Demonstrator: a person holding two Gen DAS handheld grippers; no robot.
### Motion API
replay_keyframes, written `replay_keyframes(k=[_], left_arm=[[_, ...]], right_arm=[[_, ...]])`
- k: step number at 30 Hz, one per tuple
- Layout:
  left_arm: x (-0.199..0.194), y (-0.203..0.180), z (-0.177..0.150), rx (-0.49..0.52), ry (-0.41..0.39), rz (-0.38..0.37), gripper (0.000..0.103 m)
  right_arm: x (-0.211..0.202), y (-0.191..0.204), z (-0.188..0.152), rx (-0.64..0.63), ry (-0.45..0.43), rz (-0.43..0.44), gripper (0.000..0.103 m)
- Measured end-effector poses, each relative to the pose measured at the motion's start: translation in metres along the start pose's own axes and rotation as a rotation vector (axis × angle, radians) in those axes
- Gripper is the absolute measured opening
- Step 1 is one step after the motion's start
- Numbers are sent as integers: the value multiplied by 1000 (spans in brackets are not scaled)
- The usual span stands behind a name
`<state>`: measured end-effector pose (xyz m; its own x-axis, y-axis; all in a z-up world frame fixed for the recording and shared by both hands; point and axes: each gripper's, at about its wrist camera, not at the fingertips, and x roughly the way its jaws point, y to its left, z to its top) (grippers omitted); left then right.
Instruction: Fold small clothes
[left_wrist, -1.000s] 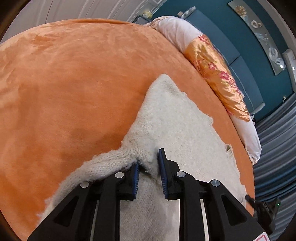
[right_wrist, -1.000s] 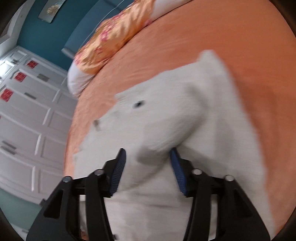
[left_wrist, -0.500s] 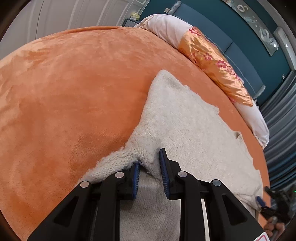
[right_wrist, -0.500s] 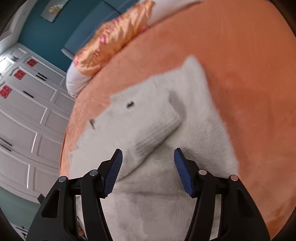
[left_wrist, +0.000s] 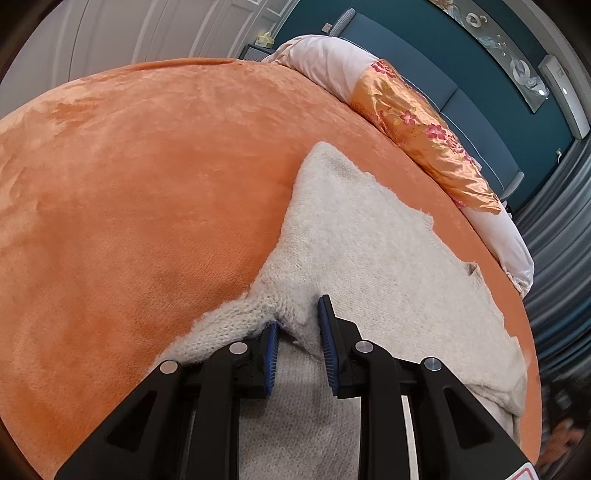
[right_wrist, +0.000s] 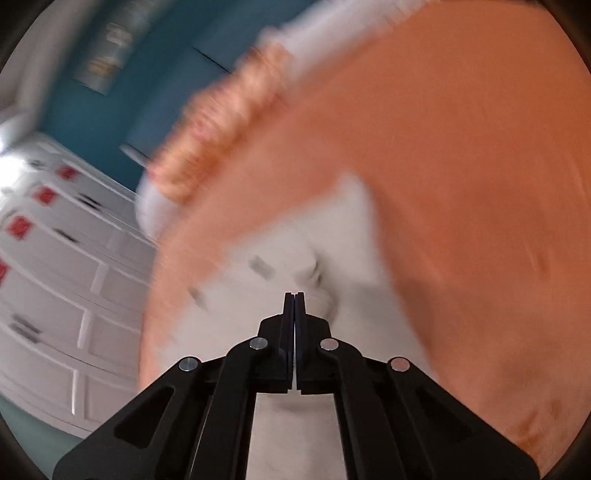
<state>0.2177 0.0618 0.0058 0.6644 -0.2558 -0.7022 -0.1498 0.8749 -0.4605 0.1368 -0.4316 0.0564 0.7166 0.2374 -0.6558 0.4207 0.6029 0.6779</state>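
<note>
Left wrist view shows the left gripper (left_wrist: 297, 341) pinching the cream sweater (left_wrist: 369, 258) at six o'clock, anchoring it, while the right gripper (right_wrist: 294, 295), just closed, stands pressed together with nothing between.

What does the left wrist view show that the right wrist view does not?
Only the left wrist view: the left hand-held gripper pinching a raised fold of the cream knit garment, sharp, plus grey curtains. Only the right wrist view: the right hand-held gripper, jaws together with nothing between them, and white cabinet doors, blurred. Both: the garment on the orange bedspread, the floral pillow and the teal wall.
</note>
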Motion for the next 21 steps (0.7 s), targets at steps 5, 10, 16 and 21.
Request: replay_keyframes(k=[5, 10, 16, 21], left_arm=[[0, 0, 0, 0, -2, -1, 23], [0, 0, 0, 10, -8, 7, 23], [0, 0, -1, 5, -4, -3, 23], [-7, 7, -6, -18, -9, -58, 23]], right_arm=[[11, 16, -14, -80, 16, 11, 41], [40, 16, -19, -101, 75, -39, 41], [17, 48, -12, -131, -58, 62, 5], [13, 23, -33, -174, -50, -86, 4]])
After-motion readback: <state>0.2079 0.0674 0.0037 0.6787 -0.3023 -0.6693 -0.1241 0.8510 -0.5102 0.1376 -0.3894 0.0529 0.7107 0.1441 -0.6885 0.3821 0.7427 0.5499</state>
